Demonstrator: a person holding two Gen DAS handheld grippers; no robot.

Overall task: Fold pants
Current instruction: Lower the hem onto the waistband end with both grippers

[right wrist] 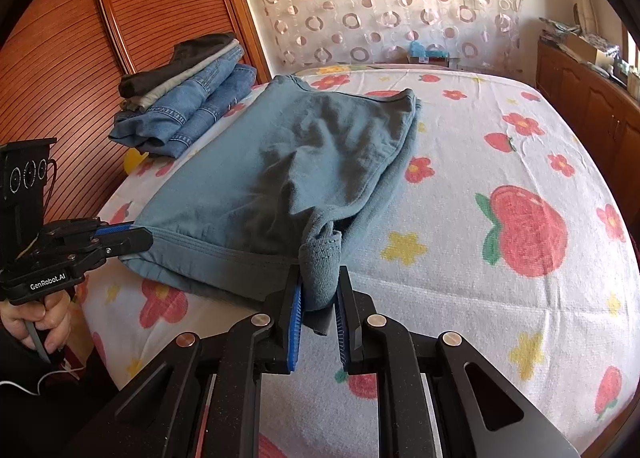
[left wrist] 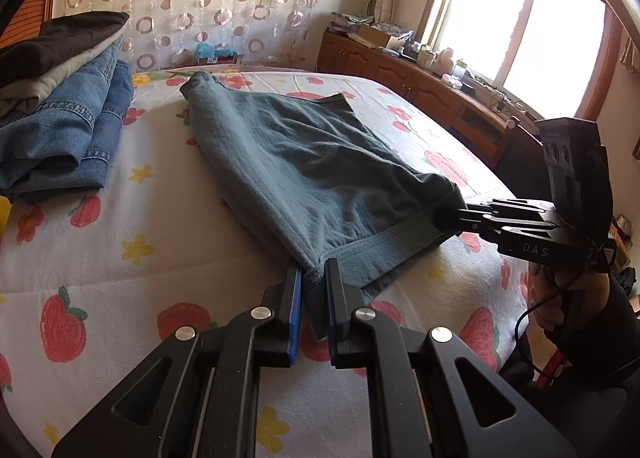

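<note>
Here, both grippers' fingers clamp the blue pants [left wrist: 304, 161] on the bed [left wrist: 132, 225]: left gripper [left wrist: 314, 278], right gripper [right wrist: 319, 286]; each pinched corner hidden between pads.

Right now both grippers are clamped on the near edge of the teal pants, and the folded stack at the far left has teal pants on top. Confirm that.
Wrong on the stack: its top garment is dark, over jeans, per the right wrist view. The left gripper and right gripper do clamp the teal pants.
</note>
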